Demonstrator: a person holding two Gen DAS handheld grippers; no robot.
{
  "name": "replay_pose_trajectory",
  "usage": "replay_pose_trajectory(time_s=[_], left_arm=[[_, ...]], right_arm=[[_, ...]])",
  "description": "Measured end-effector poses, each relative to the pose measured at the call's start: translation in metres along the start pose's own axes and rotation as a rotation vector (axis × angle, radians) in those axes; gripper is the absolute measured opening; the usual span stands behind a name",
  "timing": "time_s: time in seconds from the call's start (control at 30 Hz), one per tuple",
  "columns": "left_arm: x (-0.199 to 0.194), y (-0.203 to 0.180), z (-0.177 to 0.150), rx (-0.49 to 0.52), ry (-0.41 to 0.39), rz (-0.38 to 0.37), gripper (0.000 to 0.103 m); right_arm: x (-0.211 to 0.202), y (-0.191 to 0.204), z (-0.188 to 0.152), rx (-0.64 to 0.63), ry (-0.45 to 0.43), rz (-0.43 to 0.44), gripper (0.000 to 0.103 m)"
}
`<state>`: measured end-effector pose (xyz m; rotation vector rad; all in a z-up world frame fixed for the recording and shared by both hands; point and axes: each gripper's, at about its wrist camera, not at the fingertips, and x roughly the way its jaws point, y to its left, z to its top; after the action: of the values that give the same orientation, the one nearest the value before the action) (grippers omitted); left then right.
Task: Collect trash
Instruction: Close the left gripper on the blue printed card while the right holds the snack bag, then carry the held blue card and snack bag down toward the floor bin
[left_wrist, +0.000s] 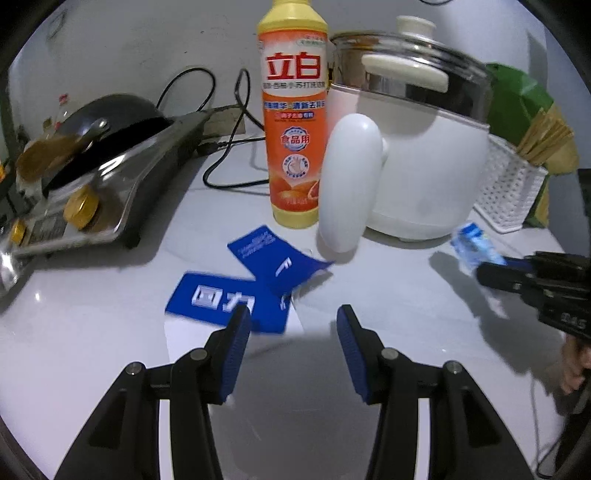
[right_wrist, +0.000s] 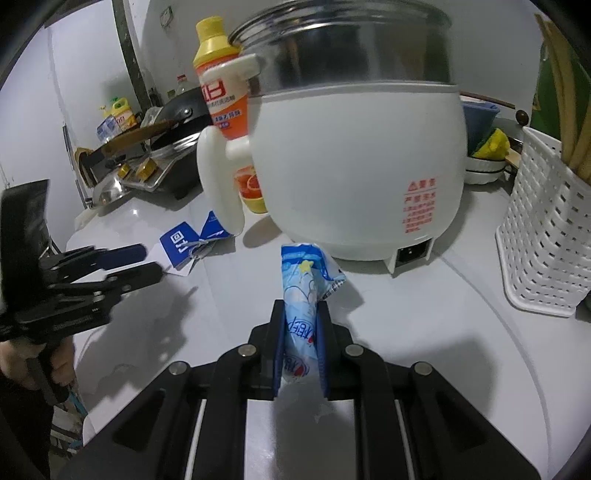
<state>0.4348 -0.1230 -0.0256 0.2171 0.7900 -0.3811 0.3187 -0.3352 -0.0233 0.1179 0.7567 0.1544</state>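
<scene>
Holding the pale wrapper (right_wrist: 300, 295) in our right gripper (right_wrist: 300, 354); left gripper (left_wrist: 291, 325) spread, blue card scraps (left_wrist: 236, 295) just ahead, before the cooker (left_wrist: 424, 177).

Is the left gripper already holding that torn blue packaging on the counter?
No, the left gripper is open with nothing between its pads, and the torn blue packaging lies flat on the counter just ahead of it.

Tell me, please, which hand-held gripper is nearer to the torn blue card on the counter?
Left. The left hand-held gripper hangs open just over the torn blue card, its fingers framing the near edge. The right hand-held gripper is off to the side, shut on a pale blue wrapper.
</scene>
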Motion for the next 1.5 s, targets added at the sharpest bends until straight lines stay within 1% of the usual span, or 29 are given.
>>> replay_pose_trajectory(time_s=[0.2,0.33,0.43,0.47,0.5,0.6,0.7,0.8,0.97,1.13,1.5], left_arm=[[0.024,-0.009,0.015,0.083,0.016,0.036,0.049],[0.038,-0.02,0.015,0.171,0.027,0.067,0.049],[0.046,-0.022,0.012,0.193,0.045,0.075,0.048],[0.046,-0.022,0.011,0.194,0.043,0.08,0.041],[0.047,-0.021,0.01,0.191,0.044,0.081,0.027],[0.046,-0.02,0.008,0.182,0.041,0.075,0.012],[0.038,-0.017,0.007,0.176,0.026,0.077,0.005],[0.028,-0.015,0.008,0.166,0.014,0.072,0.003],[0.008,-0.013,0.007,0.152,-0.008,0.064,0.002],[-0.02,-0.02,-0.001,0.15,-0.026,0.062,0.002],[-0.074,-0.021,-0.014,0.117,-0.084,0.062,0.002]], right_arm=[[-0.002,-0.009,-0.001,0.025,-0.011,0.005,0.014],[-0.003,-0.006,-0.002,0.026,-0.015,0.008,0.014],[-0.003,-0.006,-0.002,0.029,-0.016,0.008,0.014],[-0.004,-0.007,-0.002,0.03,-0.016,0.007,0.014],[-0.004,-0.007,-0.003,0.03,-0.016,0.007,0.014],[-0.005,-0.007,-0.003,0.03,-0.018,0.007,0.014],[-0.008,-0.006,-0.003,0.028,-0.022,0.01,0.014],[-0.01,-0.004,-0.003,0.023,-0.024,0.012,0.014],[-0.014,0.001,-0.004,0.016,-0.029,0.017,0.014],[-0.021,0.007,-0.006,0.012,-0.033,0.023,0.014],[-0.049,0.034,-0.012,-0.03,-0.058,0.039,0.014]])
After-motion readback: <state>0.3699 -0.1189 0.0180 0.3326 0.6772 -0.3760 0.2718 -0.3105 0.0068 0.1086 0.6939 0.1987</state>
